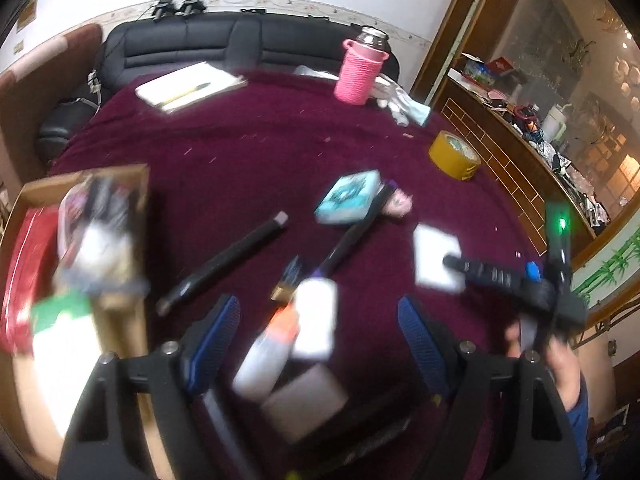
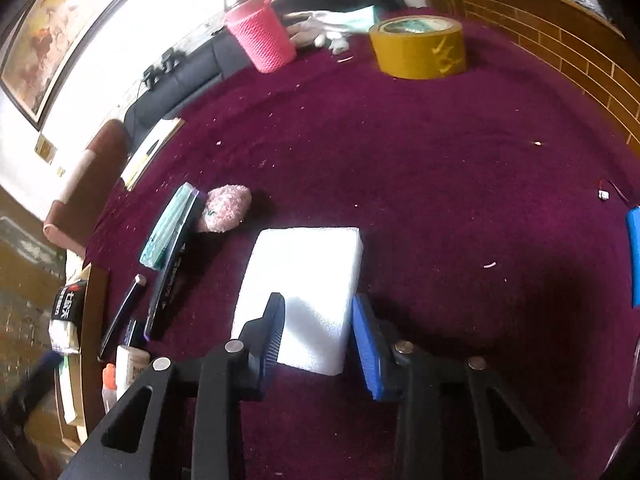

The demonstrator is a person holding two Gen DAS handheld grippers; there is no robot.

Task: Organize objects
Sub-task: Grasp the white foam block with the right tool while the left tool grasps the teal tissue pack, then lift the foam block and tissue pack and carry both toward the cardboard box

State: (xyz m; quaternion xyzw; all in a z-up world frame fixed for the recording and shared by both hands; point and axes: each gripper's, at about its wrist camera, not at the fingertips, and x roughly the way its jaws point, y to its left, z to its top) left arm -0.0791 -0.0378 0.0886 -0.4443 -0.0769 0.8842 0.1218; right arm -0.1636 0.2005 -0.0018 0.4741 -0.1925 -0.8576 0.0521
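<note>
Right wrist view: the right gripper is set narrowly open astride the foam block, seemingly for lifting; the left gripper is held wide, empty, above clutter beside the box.

From my right wrist view, the black-banded packet at the left edge carries white characters with a red mark, too small for me to read. The black marker has white print along its barrel, also illegible. My left view is too blurred for any lettering.
</note>
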